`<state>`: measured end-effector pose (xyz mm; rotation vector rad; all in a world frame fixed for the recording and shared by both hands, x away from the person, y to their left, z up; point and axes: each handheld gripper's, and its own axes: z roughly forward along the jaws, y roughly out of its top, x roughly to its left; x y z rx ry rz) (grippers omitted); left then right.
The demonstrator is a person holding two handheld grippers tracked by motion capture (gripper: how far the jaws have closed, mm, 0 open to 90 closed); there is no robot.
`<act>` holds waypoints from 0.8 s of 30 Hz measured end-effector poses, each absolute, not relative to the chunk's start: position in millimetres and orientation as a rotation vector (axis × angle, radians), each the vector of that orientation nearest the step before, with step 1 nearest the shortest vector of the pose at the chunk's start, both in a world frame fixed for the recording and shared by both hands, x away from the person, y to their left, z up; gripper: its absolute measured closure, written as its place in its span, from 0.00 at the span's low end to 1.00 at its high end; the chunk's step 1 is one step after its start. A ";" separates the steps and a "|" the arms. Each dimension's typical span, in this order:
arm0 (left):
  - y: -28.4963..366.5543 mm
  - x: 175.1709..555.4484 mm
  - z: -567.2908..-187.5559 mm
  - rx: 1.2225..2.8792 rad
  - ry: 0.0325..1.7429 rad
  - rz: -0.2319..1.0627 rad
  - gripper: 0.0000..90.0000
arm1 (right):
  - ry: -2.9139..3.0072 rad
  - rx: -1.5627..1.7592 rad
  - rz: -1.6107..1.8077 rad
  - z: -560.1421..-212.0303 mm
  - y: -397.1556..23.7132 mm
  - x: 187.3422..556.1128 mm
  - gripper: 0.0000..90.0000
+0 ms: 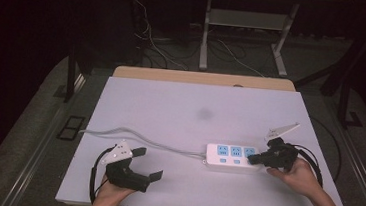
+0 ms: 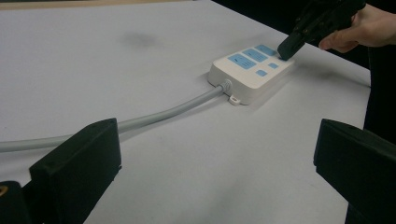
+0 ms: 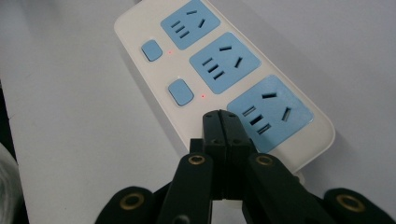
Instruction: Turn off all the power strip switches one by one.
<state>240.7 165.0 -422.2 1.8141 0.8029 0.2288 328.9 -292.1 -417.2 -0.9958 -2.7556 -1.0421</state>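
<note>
While the left gripper fingers stand spread, right gripper fingers, pressed together, touch the power strip.

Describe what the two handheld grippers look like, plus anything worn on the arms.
Both the left gripper and the right gripper are black, each with two blocky black jaws, a pale three-cornered plate on top and a black cable looping back toward the person. The right gripper's linkage shows brass-coloured rivets. The forearms are bare, with no sleeves visible.

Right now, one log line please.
right tongs: shut, tips on power strip at third switch | left tongs: open, empty, idle
</note>
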 end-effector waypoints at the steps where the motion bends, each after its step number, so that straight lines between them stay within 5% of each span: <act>1: 165.3 240.8 -422.1 1.814 0.802 0.229 0.00 | -2.756 -0.995 -1.042 -417.1 -292.2 328.9 1.00; 24: 165.4 243.0 -423.6 1.821 0.807 0.229 0.00 | -2.765 -0.959 -1.043 -412.4 -288.9 325.4 1.00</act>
